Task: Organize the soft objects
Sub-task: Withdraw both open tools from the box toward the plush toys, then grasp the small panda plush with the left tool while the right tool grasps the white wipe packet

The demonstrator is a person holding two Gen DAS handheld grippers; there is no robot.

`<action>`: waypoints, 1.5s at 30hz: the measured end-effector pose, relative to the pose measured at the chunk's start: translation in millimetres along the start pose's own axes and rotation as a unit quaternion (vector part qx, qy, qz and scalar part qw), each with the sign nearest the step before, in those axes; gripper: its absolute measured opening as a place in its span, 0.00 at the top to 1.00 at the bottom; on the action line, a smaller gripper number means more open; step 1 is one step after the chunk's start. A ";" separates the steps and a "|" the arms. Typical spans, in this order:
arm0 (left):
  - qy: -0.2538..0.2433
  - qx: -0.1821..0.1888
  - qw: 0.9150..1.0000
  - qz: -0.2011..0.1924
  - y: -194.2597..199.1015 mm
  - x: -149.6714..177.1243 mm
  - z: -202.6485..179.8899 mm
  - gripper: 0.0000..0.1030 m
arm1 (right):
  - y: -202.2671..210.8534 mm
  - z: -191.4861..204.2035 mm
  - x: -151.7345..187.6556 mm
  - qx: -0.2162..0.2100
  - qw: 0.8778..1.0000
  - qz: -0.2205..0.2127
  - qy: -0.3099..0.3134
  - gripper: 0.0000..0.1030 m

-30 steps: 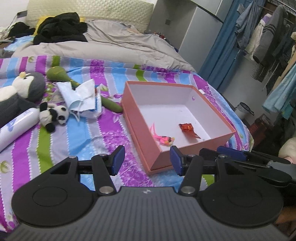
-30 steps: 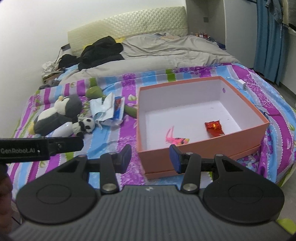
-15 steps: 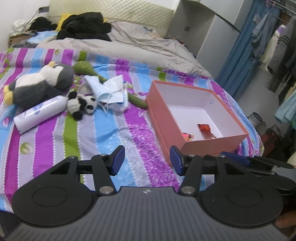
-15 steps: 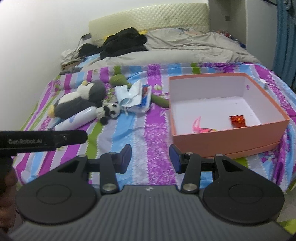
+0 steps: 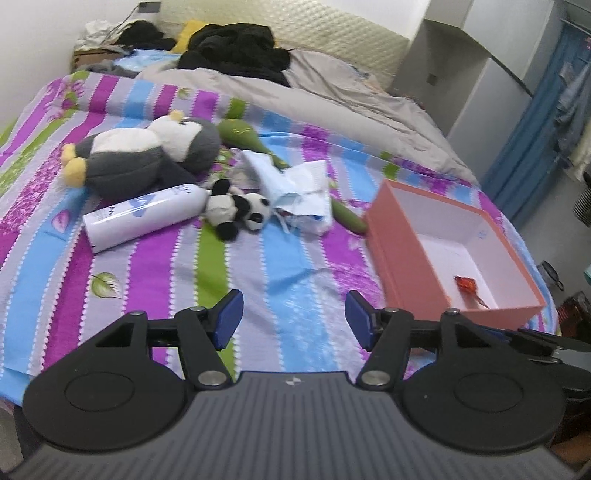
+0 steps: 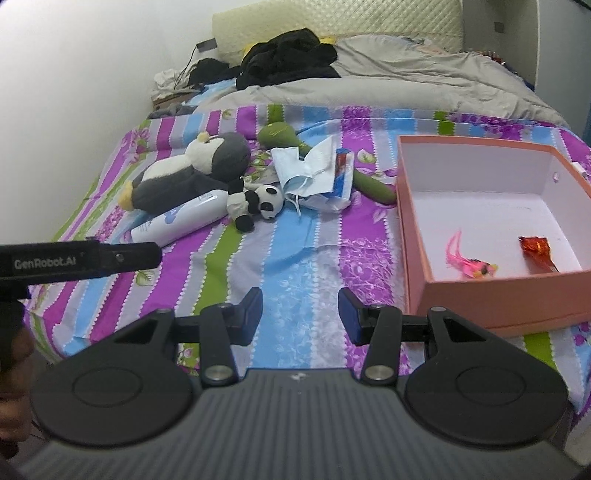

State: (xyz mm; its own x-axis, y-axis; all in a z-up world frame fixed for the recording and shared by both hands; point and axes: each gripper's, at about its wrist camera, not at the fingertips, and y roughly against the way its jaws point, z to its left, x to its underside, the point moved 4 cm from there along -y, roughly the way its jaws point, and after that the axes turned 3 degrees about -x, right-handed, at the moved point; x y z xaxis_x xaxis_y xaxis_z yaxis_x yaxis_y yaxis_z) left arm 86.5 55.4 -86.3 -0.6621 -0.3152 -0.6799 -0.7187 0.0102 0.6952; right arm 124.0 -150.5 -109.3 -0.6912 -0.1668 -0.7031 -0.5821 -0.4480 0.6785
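Grey duvet (image 6: pixel 406 88), black clothes (image 6: pixel 288 55), quilted headboard (image 6: pixel 332 18), blue curtain (image 5: pixel 532 140)

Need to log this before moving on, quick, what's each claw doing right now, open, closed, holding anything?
Left claw: empty, jaws opening over the striped bedspread.
Right claw: open, nothing between its pads.

Grey-white penguin (image 6: pixel 192 173) lying sideways beside small panda (image 6: pixel 255 205); crumpled mask (image 6: pixel 299 173) just right; pink box (image 6: pixel 417 236) open.

Dim, cool indoor light; slight motion blur, fisheye warp & dark vignette at edges.
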 end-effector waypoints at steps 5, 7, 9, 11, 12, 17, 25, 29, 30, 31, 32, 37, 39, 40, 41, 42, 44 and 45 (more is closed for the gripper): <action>0.011 -0.014 1.000 0.005 -24.4 -12.2 19.0 0.35 | -21.9 -2.8 -13.0 0.003 1.000 0.007 -0.003 0.53; 0.011 -0.019 1.000 0.008 -36.5 -16.8 23.5 0.35 | -30.6 -5.5 -18.1 0.004 1.000 0.010 -0.005 0.53; 0.013 -0.024 1.000 0.012 -50.3 -21.9 27.7 0.35 | -41.7 -8.3 -24.5 0.005 1.000 0.014 -0.005 0.53; 0.013 -0.025 0.999 0.015 -63.0 -25.9 29.8 0.35 | -51.9 -9.8 -30.5 0.007 1.000 0.016 -0.002 0.53; 0.013 -0.026 0.999 0.015 -70.3 -28.6 31.8 0.35 | -57.0 -11.0 -33.5 0.008 1.000 0.016 -0.001 0.54; 0.019 -0.037 0.999 0.021 -111.3 -38.2 41.4 0.35 | -87.4 -19.6 -50.8 0.004 1.000 0.018 -0.005 0.54; 0.012 -0.051 0.998 0.041 -184.9 -49.0 51.4 0.35 | -149.0 -39.9 -74.5 0.000 0.999 0.021 -0.034 0.56; 0.009 -0.058 0.997 0.049 -221.1 -54.7 59.5 0.35 | -179.2 -46.8 -84.6 -0.001 0.999 0.025 -0.047 0.57; 0.008 -0.061 0.997 0.049 -229.1 -56.1 61.4 0.35 | -187.0 -47.8 -87.4 0.000 0.999 0.025 -0.047 0.57; 0.006 -0.063 0.997 0.049 -237.7 -57.6 63.5 0.35 | -193.9 -48.8 -89.9 0.001 0.999 0.025 -0.048 0.57; 0.005 -0.068 0.996 0.051 -247.0 -58.8 65.9 0.35 | -200.6 -50.1 -92.1 0.002 0.998 0.026 -0.049 0.57; 0.007 -0.075 0.995 0.060 -282.3 -60.9 75.2 0.35 | -233.6 -58.3 -105.0 0.002 0.998 0.029 -0.060 0.58; 0.009 -0.071 0.996 0.061 -291.8 -61.0 76.2 0.35 | -245.1 -61.4 -109.0 0.002 0.998 0.028 -0.060 0.58; 0.011 -0.071 0.996 0.061 -296.8 -61.2 76.5 0.36 | -251.6 -63.2 -110.6 0.003 0.998 0.029 -0.062 0.58; 0.012 -0.074 0.995 0.063 -302.0 -61.1 76.7 0.37 | -257.5 -65.1 -111.7 0.004 0.997 0.031 -0.065 0.58; 0.012 -0.076 0.995 0.063 -306.0 -61.1 76.7 0.37 | -262.6 -66.9 -112.5 0.003 0.997 0.032 -0.070 0.58; 0.012 -0.077 0.995 0.061 -313.1 -61.2 76.9 0.44 | -271.2 -69.4 -113.7 -0.001 0.996 0.035 -0.076 0.63; 0.012 -0.081 0.995 0.059 -315.7 -61.3 77.3 0.47 | -274.9 -70.0 -113.6 -0.004 0.996 0.039 -0.078 0.66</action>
State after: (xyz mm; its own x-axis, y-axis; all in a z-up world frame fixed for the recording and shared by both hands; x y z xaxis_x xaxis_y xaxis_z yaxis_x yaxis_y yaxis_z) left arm 337.6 144.9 -282.1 -0.7333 -0.3440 -0.5865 -0.5913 -0.1032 0.7998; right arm 392.5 -69.9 -230.9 -0.7929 -0.0626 -0.6061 -0.5207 -0.4468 0.7275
